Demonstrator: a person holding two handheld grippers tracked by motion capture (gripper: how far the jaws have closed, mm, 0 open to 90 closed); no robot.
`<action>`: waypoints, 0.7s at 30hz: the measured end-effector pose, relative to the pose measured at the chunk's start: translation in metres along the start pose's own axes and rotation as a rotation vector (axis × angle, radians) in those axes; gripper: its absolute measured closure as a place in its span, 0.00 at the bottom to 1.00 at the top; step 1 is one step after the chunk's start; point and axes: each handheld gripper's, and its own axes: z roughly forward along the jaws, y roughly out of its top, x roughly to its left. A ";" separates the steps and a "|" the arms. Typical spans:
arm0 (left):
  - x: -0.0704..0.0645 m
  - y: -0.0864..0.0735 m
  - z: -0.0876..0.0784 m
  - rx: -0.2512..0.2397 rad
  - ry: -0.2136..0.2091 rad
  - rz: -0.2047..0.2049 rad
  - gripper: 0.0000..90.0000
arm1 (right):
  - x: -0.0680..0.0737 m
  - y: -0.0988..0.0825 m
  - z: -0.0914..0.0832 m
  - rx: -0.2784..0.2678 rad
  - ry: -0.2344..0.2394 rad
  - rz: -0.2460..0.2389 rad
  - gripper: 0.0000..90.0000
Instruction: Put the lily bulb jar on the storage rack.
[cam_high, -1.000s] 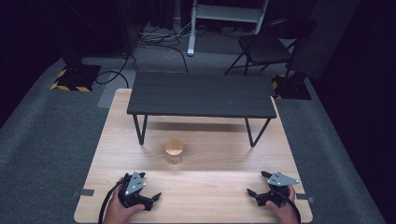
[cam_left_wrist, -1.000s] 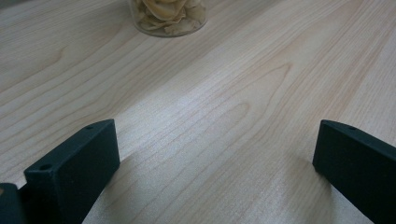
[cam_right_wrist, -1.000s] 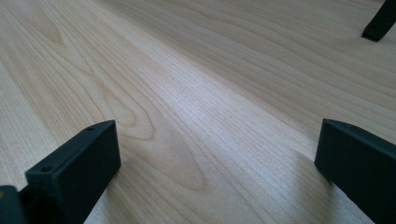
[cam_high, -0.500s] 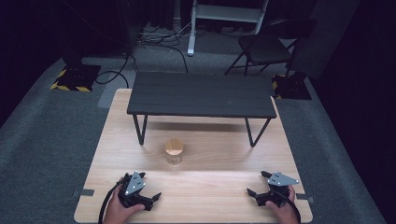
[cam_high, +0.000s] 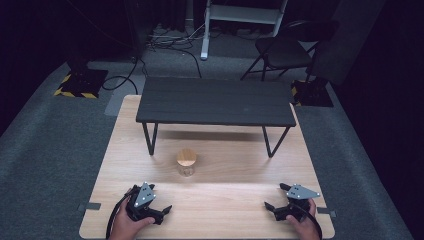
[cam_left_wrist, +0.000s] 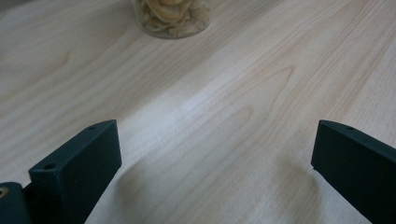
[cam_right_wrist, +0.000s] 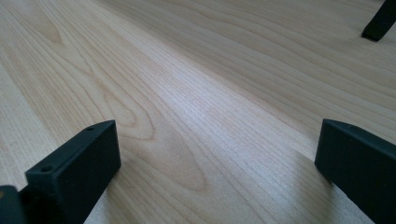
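My left hand-held gripper (cam_high: 161, 212) and right hand-held gripper (cam_high: 275, 197) rest spread wide, empty, on the table (cam_high: 220, 200); the wooden-lidded glass jar (cam_high: 186, 162) stands ahead of my left, apart.

Overhead light brightens the tabletop (cam_high: 225, 200) while the surrounding floor lies dim; the black bench (cam_high: 215, 102) casts a soft shadow. Both gripper views blur near the jaws.
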 end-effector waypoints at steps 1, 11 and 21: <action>0.000 0.005 0.000 -0.005 0.000 -0.004 0.02 | 0.000 0.000 0.000 0.000 0.001 -0.001 0.00; 0.017 0.050 0.024 -0.001 -0.034 -0.016 0.02 | -0.001 0.000 0.000 -0.001 0.006 -0.005 0.00; 0.030 0.082 0.043 0.010 -0.063 0.002 0.02 | -0.001 -0.001 -0.001 0.000 0.012 -0.007 0.00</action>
